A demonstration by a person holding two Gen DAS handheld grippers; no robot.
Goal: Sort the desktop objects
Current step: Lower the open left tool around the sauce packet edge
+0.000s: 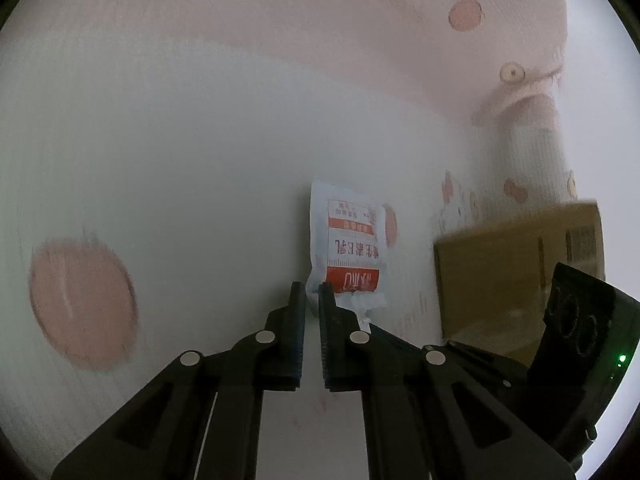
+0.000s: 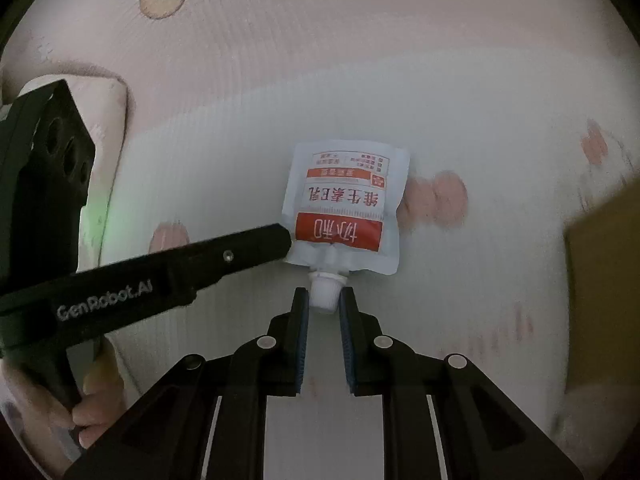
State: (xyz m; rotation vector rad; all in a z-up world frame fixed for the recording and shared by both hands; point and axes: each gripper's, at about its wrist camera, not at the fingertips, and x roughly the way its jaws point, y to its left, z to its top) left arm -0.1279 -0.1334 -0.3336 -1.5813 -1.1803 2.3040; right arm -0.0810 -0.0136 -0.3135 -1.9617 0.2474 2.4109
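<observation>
A white spouted pouch [image 2: 344,200] with a red label and a white screw cap [image 2: 326,292] hangs just above the patterned cloth. My right gripper [image 2: 324,300] is shut on the cap, pads pressed against both sides of it. From the left, my left gripper [image 2: 282,240] reaches in and meets the pouch's lower left corner. In the left wrist view that same pouch [image 1: 352,248] has its crumpled corner pinched between the nearly closed tips of my left gripper [image 1: 313,300]. The right gripper's black body [image 1: 580,320] shows at the right edge.
A brown cardboard box [image 1: 516,272] stands to the right of the pouch, also seen as the box [image 2: 608,280] at the right edge. The white and pink cloth [image 1: 160,160] with pink dots covers the surface. A hand [image 2: 96,408] holds the left gripper's handle.
</observation>
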